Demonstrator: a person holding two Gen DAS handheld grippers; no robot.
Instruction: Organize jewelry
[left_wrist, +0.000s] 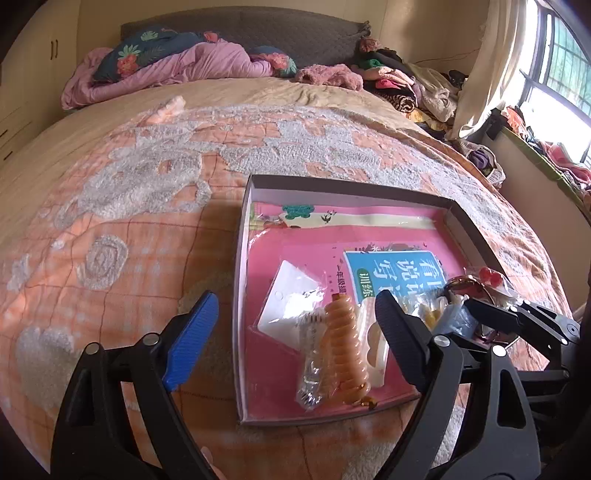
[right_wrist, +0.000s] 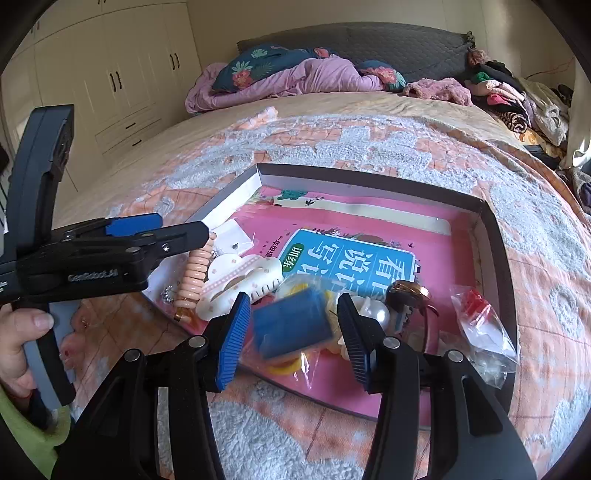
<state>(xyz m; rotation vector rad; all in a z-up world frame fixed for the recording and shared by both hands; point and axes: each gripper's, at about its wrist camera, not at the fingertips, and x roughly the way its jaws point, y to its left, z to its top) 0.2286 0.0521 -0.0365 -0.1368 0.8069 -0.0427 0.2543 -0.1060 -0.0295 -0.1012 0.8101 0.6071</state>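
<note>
A shallow white-walled box lies on the bed, lined with a pink booklet. In it lie an orange spiral hair tie, a white earring card and small clear bags. My left gripper stands wide open above the hair tie, without touching it. From the right wrist view I see the left gripper from the side, beside a white claw clip. My right gripper is shut on a clear bag holding a blue item. Pearls and a bronze bangle lie beyond it.
A bag with red pieces lies at the box's right wall. The orange and grey quilt spreads left of the box. Pillows and a pink duvet are at the headboard, a clothes pile at the far right. A hand holds the left gripper.
</note>
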